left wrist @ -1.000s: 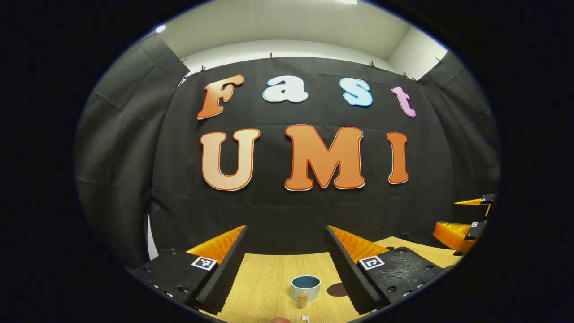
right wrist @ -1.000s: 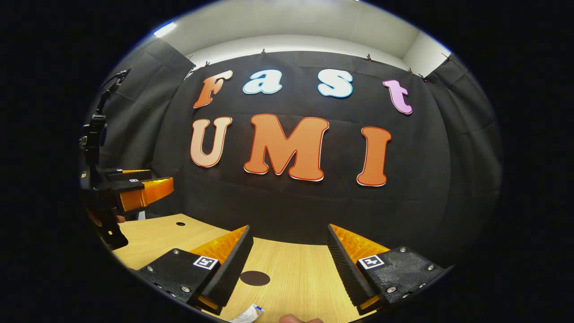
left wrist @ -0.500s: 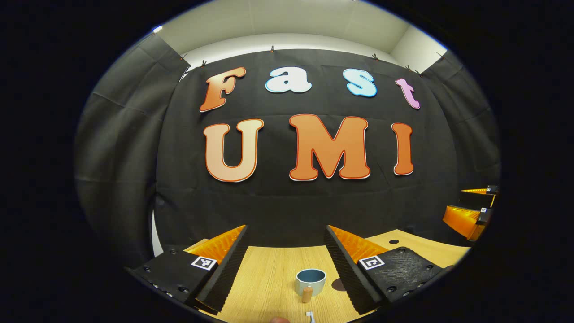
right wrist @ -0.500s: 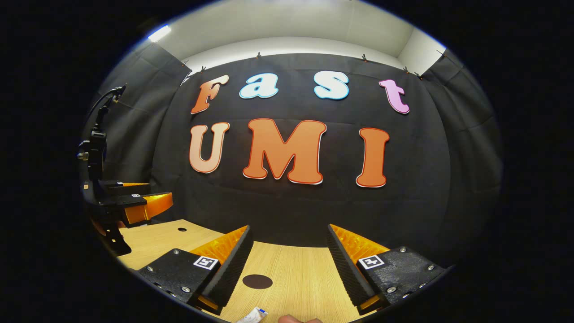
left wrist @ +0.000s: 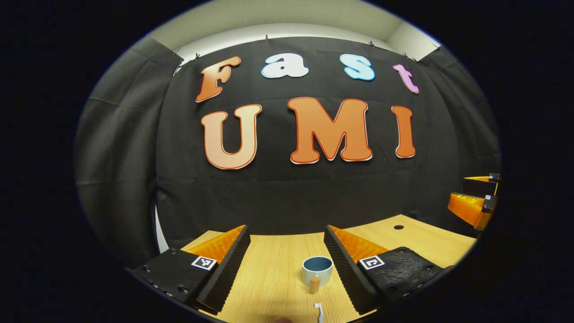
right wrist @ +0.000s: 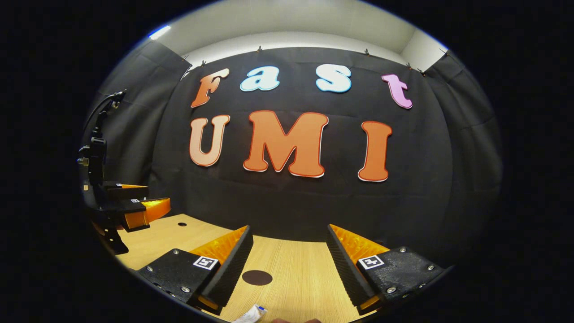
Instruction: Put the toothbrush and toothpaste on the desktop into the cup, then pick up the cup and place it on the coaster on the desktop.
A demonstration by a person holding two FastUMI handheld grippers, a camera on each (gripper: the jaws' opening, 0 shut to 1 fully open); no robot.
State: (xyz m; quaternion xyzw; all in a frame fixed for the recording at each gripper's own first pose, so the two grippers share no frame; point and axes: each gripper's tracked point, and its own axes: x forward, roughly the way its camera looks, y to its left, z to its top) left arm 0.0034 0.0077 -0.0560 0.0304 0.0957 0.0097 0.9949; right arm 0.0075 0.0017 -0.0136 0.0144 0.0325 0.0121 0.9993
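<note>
As I am tilting the left gripper point(left wrist: 287, 264) downward, more of the tabletop point(left wrist: 269, 278) is coming into its view than a second ago, and the toothbrush head point(left wrist: 319, 310) is now emerging at the near edge. Its fingers are spread wide, gripping nothing. The cup point(left wrist: 317, 270) is standing upright between them, a wooden peg point(left wrist: 315, 284) just in front of it. In the right gripper view, the right gripper point(right wrist: 289, 264) is likewise gaping and empty, barely shifting; the dark coaster point(right wrist: 257, 277) is lying ahead, the toothpaste tube point(right wrist: 251, 315) at the near edge. Nothing is in the cup yet, I judge; I am lining up the toothbrush pickup.
</note>
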